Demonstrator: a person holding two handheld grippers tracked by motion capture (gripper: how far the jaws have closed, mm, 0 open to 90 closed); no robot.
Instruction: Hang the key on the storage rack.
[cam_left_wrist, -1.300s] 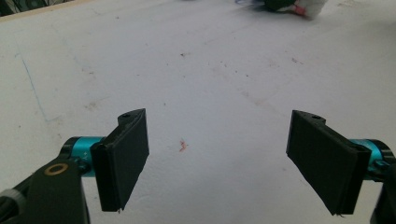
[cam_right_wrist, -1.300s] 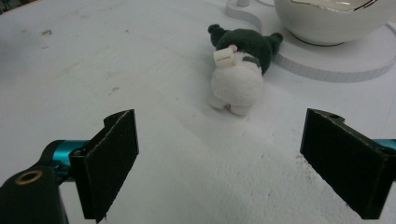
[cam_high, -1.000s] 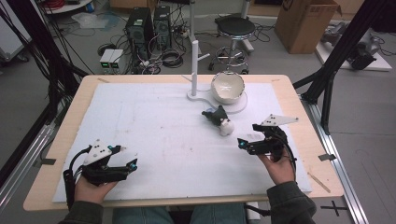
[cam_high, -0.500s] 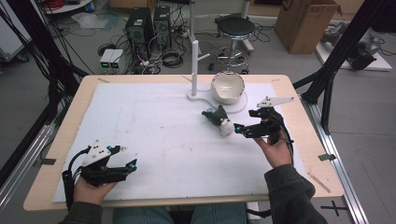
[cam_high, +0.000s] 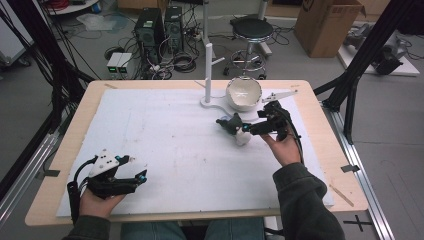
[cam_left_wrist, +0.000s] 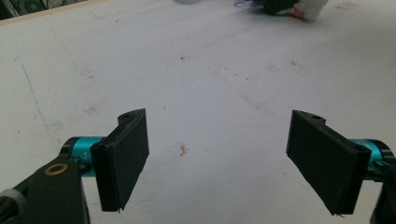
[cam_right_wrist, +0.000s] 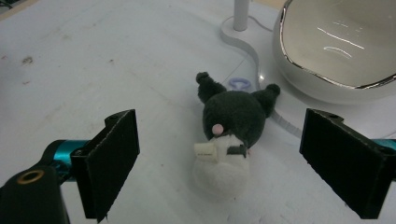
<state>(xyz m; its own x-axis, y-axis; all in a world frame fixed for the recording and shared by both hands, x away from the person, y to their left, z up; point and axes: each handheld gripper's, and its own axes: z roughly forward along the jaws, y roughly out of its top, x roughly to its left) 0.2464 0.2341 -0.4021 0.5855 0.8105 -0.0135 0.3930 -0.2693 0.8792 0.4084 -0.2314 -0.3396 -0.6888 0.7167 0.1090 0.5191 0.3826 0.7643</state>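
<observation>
right gripper view: right tongs (cam_right_wrist: 219, 163) are spread wide, jaws either side of the plush toy (cam_right_wrist: 229, 140) but not touching it. so the reach looks about done, the grab isn't. the toy is lying on the bench (cam_high: 165, 130), nothing lifted yet. left to do, by my read: close on it, lift, and probably drop it in the bowl (cam_right_wrist: 345, 46) just beside it. that's a guess from the layout.

the toy: small, dark fuzzy head with two ears, pink nose, white rounded body, a little tag at the neck. lies on its side, ears toward the bowl and the white stand (cam_high: 209, 75). soft, should squash under the jaws. a thin white cord from the stand base runs right by the ears, close to or touching them; could snag.

high view: the toy (cam_high: 236, 129) sits right of centre, in front of the bowl (cam_high: 244, 93), right tongs (cam_high: 252, 129) right at it.

left tongs (cam_left_wrist: 224, 163) are spread too, holding nothing, parked low at the near left corner, well apart from the toy.
</observation>
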